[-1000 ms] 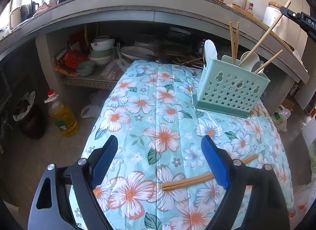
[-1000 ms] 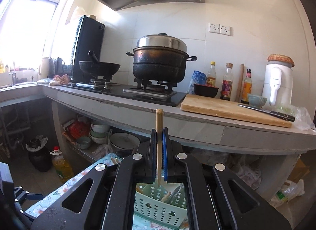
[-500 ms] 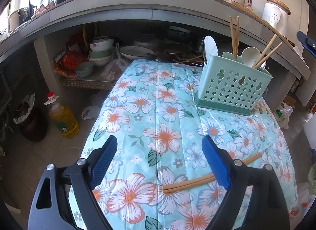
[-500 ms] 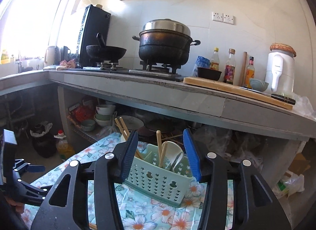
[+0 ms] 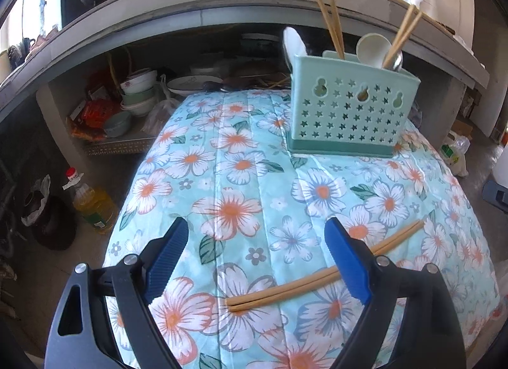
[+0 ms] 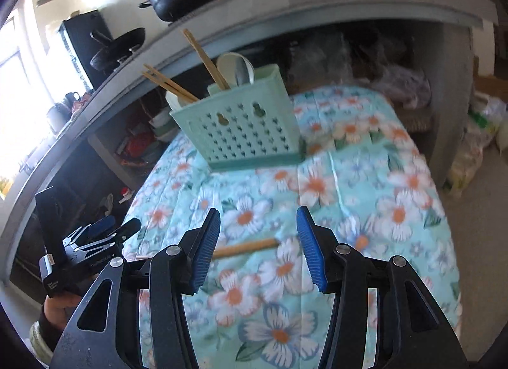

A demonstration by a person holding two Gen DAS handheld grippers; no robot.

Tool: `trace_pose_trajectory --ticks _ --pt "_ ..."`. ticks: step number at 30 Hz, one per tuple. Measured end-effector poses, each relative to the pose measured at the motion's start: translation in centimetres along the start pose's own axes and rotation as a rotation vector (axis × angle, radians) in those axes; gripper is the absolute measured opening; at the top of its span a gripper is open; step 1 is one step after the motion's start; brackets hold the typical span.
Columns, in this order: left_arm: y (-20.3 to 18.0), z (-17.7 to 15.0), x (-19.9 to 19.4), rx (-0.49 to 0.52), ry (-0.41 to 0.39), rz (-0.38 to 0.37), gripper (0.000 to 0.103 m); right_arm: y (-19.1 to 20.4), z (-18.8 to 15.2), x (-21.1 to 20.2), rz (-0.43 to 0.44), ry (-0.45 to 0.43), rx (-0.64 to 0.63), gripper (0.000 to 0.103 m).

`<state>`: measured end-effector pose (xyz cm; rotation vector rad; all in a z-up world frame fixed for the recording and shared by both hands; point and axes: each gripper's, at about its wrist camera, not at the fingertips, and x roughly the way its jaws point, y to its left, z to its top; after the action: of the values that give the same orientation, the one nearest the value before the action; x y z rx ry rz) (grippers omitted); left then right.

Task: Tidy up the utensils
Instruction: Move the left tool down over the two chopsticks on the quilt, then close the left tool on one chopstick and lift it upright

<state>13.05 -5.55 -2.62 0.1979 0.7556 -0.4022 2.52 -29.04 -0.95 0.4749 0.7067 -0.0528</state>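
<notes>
Near the front edge of the counter (image 5: pixel 241 134), on its flowered cloth, lies a pair of chopsticks (image 5: pixel 285 289), side by side and touching. Toward the far edge stands the green utensil basket (image 5: pixel 346 115), with chopsticks and spoons upright in it. Left tongs (image 5: pixel 257 242) gape wide over the cloth and hold nothing. Right tongs (image 6: pixel 258 232) stand half open, empty, above the chopsticks' end.

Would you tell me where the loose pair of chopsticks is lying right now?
In the left wrist view the loose chopsticks lie flat on the floral cloth at lower centre, partly behind the left gripper's right finger, well in front of the green caddy.
</notes>
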Motion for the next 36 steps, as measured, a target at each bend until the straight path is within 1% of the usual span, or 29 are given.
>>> trace_pose_trajectory --ticks 6,8,10,12,15,18,20,21,22,23,24,25,27,29,32,36 --pt "-4.1 -2.2 2.5 0.157 0.052 0.041 0.085 -1.9 -1.7 -0.2 0.028 0.05 0.086 0.049" --pt "-5.0 -2.9 2.9 0.191 0.072 0.034 0.085 -2.3 -1.9 -0.4 0.031 0.055 0.091 0.049" --pt "-5.4 -3.4 3.0 0.204 0.086 0.027 0.085 -2.8 -2.1 -0.2 0.037 0.06 0.099 0.049" --pt "-5.7 -3.6 3.2 0.214 0.101 0.036 0.085 -3.2 -2.4 -0.2 0.043 0.066 0.109 0.049" --pt "-5.6 -3.2 2.5 0.197 0.071 0.029 0.085 -3.5 -2.5 -0.1 0.049 0.072 0.118 0.049" --pt "-5.7 -2.1 1.3 0.184 0.007 -0.012 0.084 -3.8 -2.5 -0.1 0.053 0.072 0.125 0.049" --pt "-6.7 -1.8 0.8 0.229 -0.024 -0.051 0.072 -4.0 -2.4 -0.2 0.052 0.071 0.133 0.049" --pt "-7.4 -1.9 0.6 0.269 -0.037 -0.068 0.069 -4.1 -2.4 -0.2 0.051 0.069 0.136 0.049" --pt "-8.2 -2.1 0.6 0.321 -0.043 -0.078 0.063 -4.2 -2.4 -0.2 0.051 0.068 0.139 0.049" --pt "-9.0 -2.4 0.6 0.369 -0.042 -0.077 0.057 -4.3 -2.3 -0.2 0.05 0.067 0.142 0.049" --pt "-9.9 -2.8 0.9 0.425 -0.036 -0.07 0.054 -4.4 -2.3 -0.3 0.048 0.065 0.146 0.049" --pt "-10.6 -3.2 1.1 0.469 -0.029 -0.062 0.049 -4.5 -2.3 -0.2 0.047 0.065 0.149 0.049" --pt "-12.0 -4.1 2.0 0.561 -0.008 -0.031 0.04 -4.6 -2.4 -0.2 0.046 0.066 0.154 0.049" --pt "-12.6 -4.8 2.9 0.619 0.001 -0.006 0.026 -4.7 -2.4 -0.3 0.042 0.068 0.156 0.049" --pt "-13.0 -5.3 2.9 0.649 -0.017 0.012 0.02 -4.8 -2.4 -0.4 0.035 0.067 0.159 0.049" --pt "-13.2 -5.5 1.9 0.686 -0.028 0.024 0.013 -5.2 -2.3 -0.6 0.026 0.06 0.17 0.048"
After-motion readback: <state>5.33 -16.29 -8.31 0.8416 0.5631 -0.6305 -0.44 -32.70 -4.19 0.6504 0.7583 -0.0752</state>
